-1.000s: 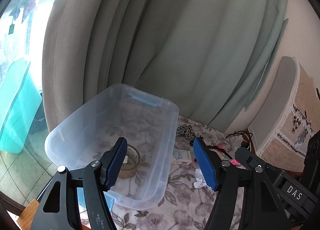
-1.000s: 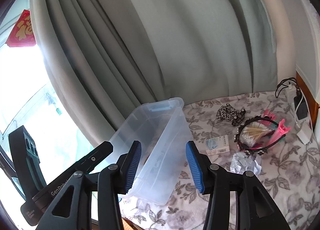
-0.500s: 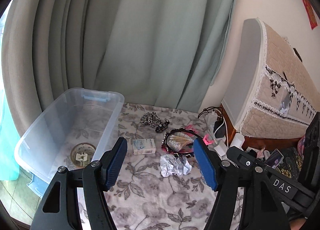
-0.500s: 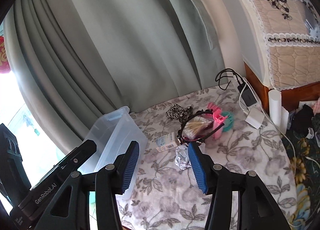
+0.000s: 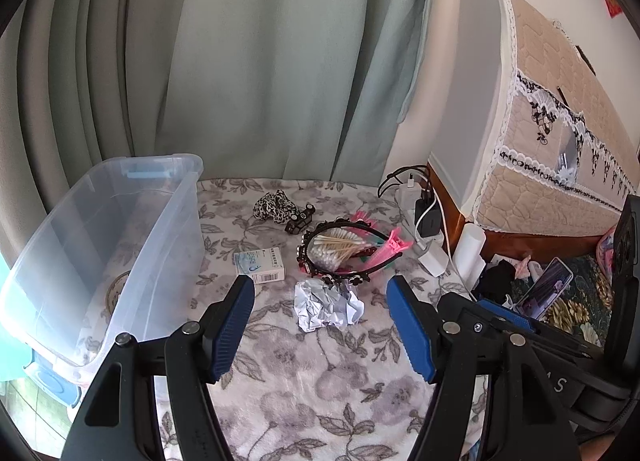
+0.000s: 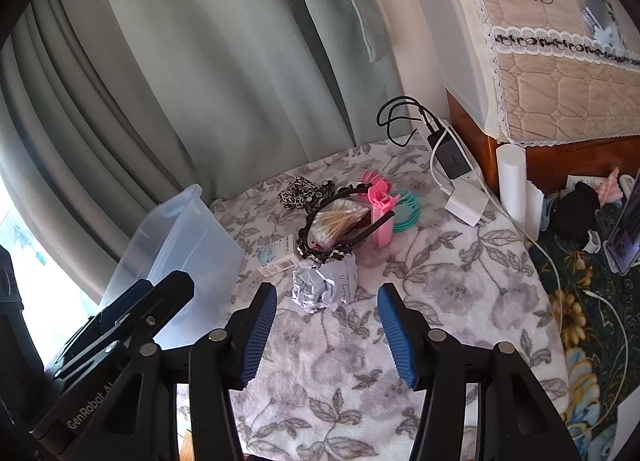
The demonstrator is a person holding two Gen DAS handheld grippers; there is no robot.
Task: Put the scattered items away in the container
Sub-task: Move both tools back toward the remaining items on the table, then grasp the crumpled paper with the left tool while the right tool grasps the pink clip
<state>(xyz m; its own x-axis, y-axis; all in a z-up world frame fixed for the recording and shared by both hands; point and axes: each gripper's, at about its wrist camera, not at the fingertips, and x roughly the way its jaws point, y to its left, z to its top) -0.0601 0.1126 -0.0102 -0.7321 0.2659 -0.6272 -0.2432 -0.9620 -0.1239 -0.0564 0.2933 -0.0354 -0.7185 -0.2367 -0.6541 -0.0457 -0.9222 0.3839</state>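
A clear plastic bin [image 5: 120,237] [image 6: 180,245] stands at the table's left with a tape roll [image 5: 117,288] inside. Scattered to its right lie a crumpled paper ball [image 5: 326,305] [image 6: 322,285], a small white box [image 5: 260,265] [image 6: 278,255], a black headband around cotton swabs [image 5: 338,251] [image 6: 340,223], a pink hair clip [image 5: 390,247] [image 6: 380,213], teal hair ties [image 6: 408,209] and a leopard scrunchie [image 5: 274,203] [image 6: 294,191]. My left gripper [image 5: 320,325] is open and empty, just short of the paper ball. My right gripper [image 6: 326,331] is open and empty, also near it.
The table has a floral cloth [image 5: 312,381]. Chargers and cables [image 5: 424,217] [image 6: 452,165] lie at the back right beside white cylinders [image 6: 512,185]. A phone [image 5: 546,287] leans at the right. A green curtain [image 5: 260,61] hangs behind; a quilt-covered appliance [image 5: 540,133] stands to the right.
Both grippers have swung right, away from the bin and toward the scattered items. The paper ball now sits in front of both open grippers.
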